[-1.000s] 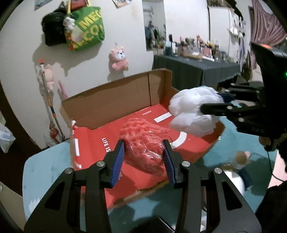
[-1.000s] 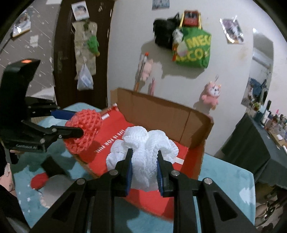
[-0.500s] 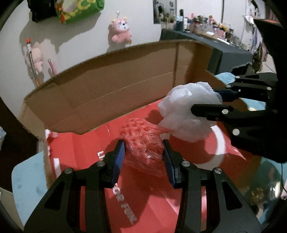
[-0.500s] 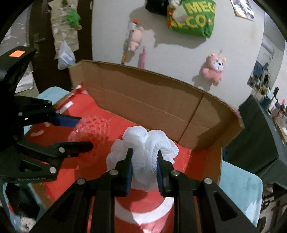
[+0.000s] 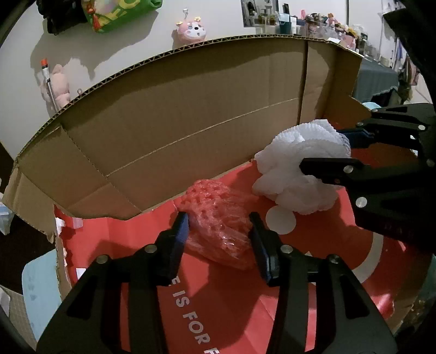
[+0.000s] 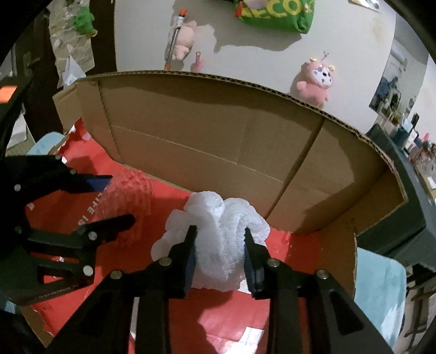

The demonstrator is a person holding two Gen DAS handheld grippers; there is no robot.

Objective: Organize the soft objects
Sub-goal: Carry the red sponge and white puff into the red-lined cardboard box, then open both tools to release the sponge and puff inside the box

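Nearest the left wrist camera, the left gripper [image 5: 218, 234] has its black, blue-padded jaws part-way apart and opening around the red foam-net bundle wrapped in clear film [image 5: 218, 217]; the bundle sits between the pads on the red printed floor of the box, the pad at 3 o'clock at its edge and a slight gap showing at the 9 o'clock pad, so a firm grip cannot be confirmed. In the right wrist view, the right gripper [image 6: 219, 250] likewise has its jaws a little apart and opening, with the white ruffled foam-net bundle [image 6: 218, 231] between them, its folds swelling out to the pads and resting on the box floor. The white bundle lies at 2 o'clock from the red one, close beside it; whether they touch cannot be told. Both lie inside the open brown corrugated cardboard box with a red inner floor [image 5: 190, 122], near its far wall, the white one toward the 3 o'clock corner. Beyond the box wall, at 12 o'clock, a pink plush toy [image 6: 313, 84] hangs on the pale wall, with a green printed tote bag [image 6: 275, 13] hanging higher up.
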